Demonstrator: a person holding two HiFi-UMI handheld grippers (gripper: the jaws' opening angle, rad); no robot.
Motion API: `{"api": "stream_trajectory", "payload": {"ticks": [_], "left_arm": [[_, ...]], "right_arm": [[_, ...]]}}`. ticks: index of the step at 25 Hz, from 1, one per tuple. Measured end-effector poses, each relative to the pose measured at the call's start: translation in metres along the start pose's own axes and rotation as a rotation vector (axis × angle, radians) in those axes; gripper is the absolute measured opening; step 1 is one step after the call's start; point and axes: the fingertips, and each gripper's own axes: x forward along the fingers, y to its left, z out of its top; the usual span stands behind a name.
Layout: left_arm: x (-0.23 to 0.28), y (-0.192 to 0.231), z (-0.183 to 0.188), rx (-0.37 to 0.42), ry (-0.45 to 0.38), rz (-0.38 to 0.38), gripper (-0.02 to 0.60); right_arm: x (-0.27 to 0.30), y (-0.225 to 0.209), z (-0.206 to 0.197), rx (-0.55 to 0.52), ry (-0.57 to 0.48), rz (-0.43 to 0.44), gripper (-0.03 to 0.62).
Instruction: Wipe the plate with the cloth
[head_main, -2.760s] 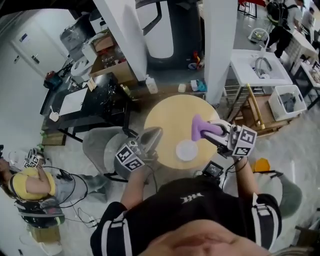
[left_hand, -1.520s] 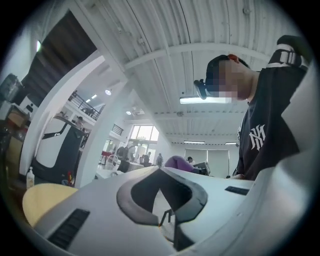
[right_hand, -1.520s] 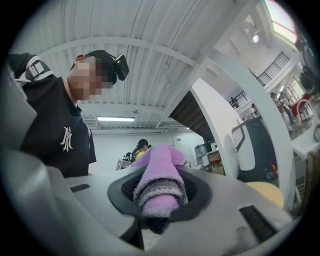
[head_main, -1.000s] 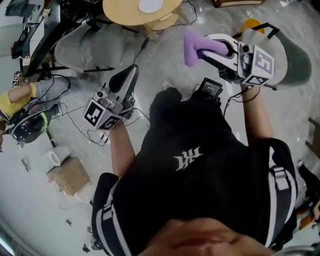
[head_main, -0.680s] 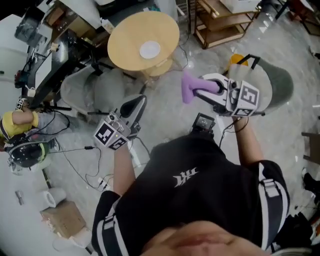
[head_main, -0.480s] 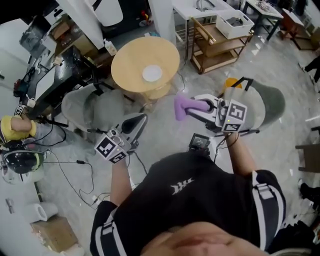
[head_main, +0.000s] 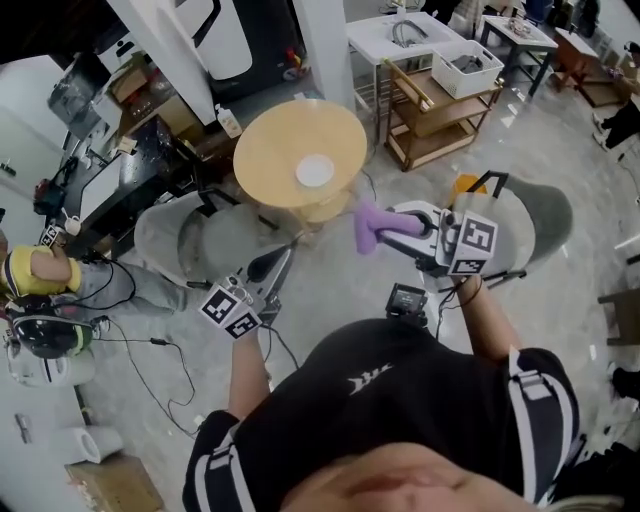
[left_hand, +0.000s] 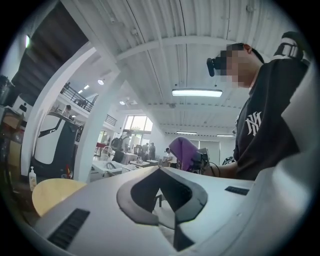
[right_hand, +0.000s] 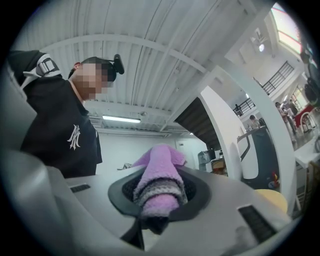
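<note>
Nearest the camera, the person is standing on the floor with both tools held out in front. The left gripper (head_main: 282, 263) is carrying nothing: its own view is showing the jaws drawn fully together with only the room beyond them. The right gripper (head_main: 392, 226) is clamping its jaws on the purple cloth (head_main: 367, 227), a folded wad that is bulging out past the tips. Farther off, well apart from both tools, the white plate (head_main: 314, 171) is lying near the middle of the round wooden table (head_main: 268, 150), with a wooden rack (head_main: 430, 112) standing beyond it to the right. Judging by that gap, the wiping is not yet under way and the step in hand is the approach to the table. The next move is likely calling for carrying the cloth over the plate and lowering it flat onto the surface, perhaps with the left jaws opening to steady the rim.
</note>
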Motion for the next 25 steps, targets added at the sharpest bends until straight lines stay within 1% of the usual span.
{"api": "stream_trajectory", "payload": {"ticks": [4, 9, 11, 14, 20, 22, 25], "left_arm": [[0.009, -0.002, 0.004, 0.021, 0.018, -0.018, 0.012], [0.023, -0.003, 0.000, 0.015, 0.053, -0.029, 0.012], [0.031, -0.004, -0.004, 0.012, 0.067, -0.033, 0.012], [0.051, -0.007, -0.006, 0.010, 0.064, -0.036, 0.012], [0.089, -0.013, -0.011, 0.040, 0.074, -0.044, 0.012], [0.096, -0.011, -0.008, 0.048, 0.054, -0.027, 0.012], [0.098, -0.003, 0.005, 0.049, -0.038, 0.044, 0.012]], "right_arm": [[-0.001, -0.006, 0.001, -0.002, -0.005, -0.010, 0.087], [-0.013, -0.014, 0.006, 0.004, -0.035, -0.014, 0.087], [-0.024, -0.018, 0.004, 0.009, -0.049, -0.021, 0.087], [-0.045, -0.027, 0.004, 0.029, -0.079, -0.039, 0.087], [-0.081, -0.058, 0.003, 0.060, -0.131, -0.049, 0.087], [-0.088, -0.069, 0.004, 0.080, -0.143, -0.040, 0.088], [-0.093, -0.084, 0.004, 0.109, -0.131, -0.005, 0.088]]}}
